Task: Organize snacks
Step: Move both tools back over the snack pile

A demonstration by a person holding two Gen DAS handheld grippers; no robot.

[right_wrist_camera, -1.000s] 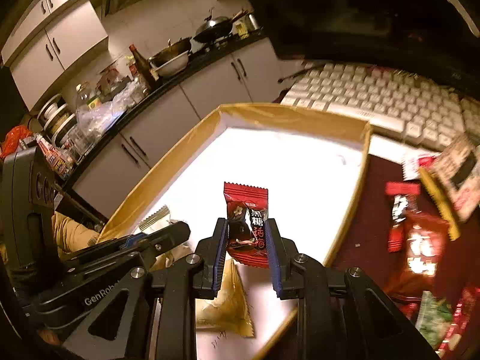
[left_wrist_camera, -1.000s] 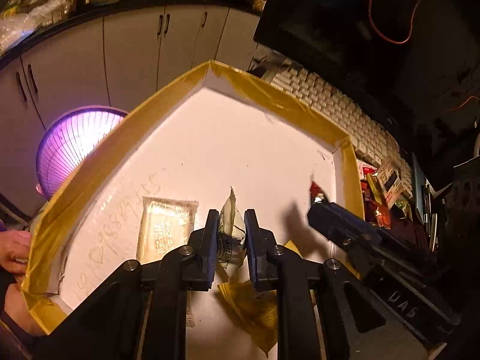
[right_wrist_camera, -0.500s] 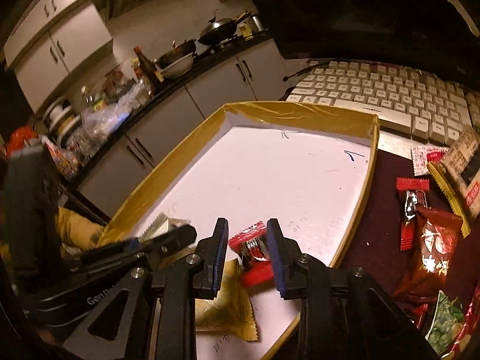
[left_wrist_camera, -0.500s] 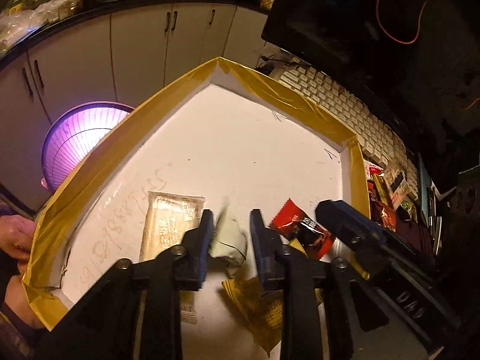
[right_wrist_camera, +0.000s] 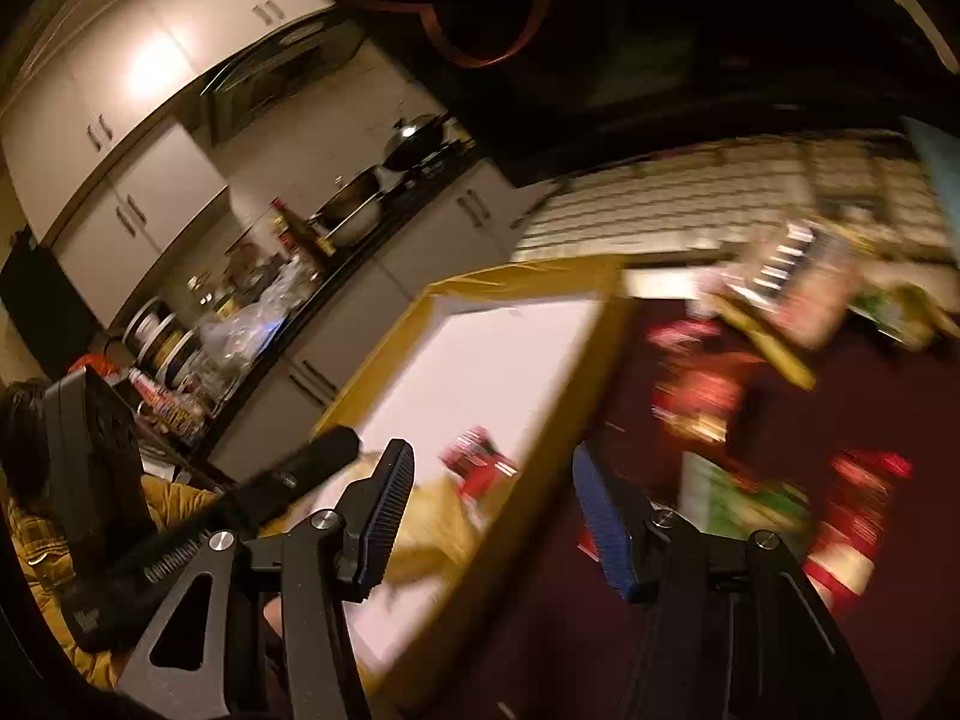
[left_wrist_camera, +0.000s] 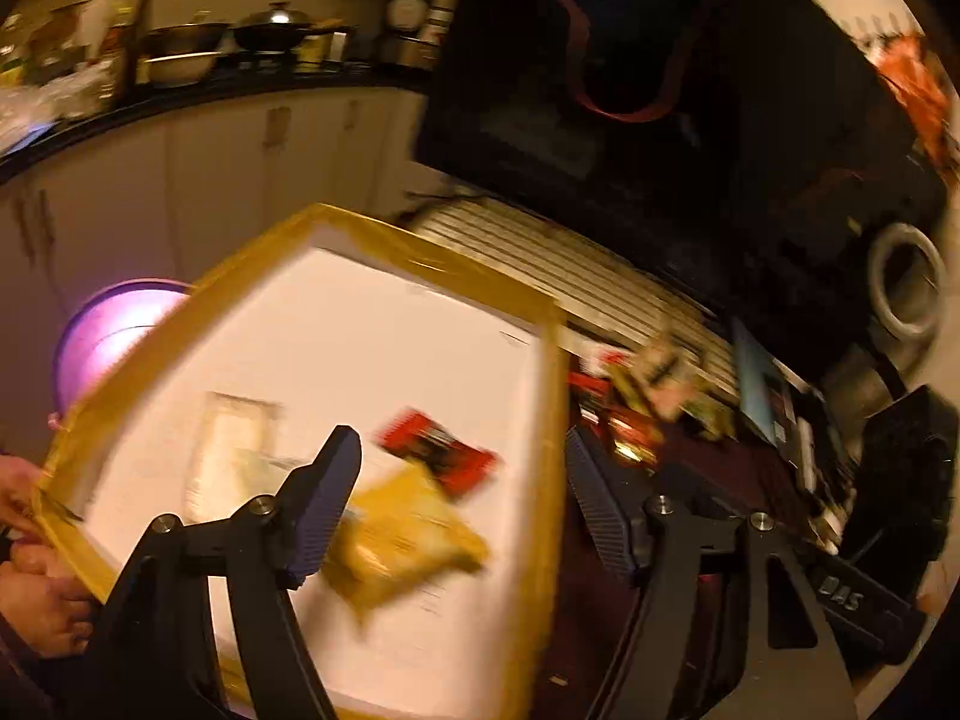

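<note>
Both jaws wide and empty, left gripper, right gripper; "DAS" lettering alongside

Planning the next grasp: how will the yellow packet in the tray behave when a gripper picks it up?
The yellow packet looks like a flat, crinkled foil pouch, so probably light and floppy, sagging from a pinched edge. Lying flat on the tray, it may slide before lifting. Blur hides finer detail.

White kitchen cabinets under warm light, dark counter apparently crowded with cookware.
</note>
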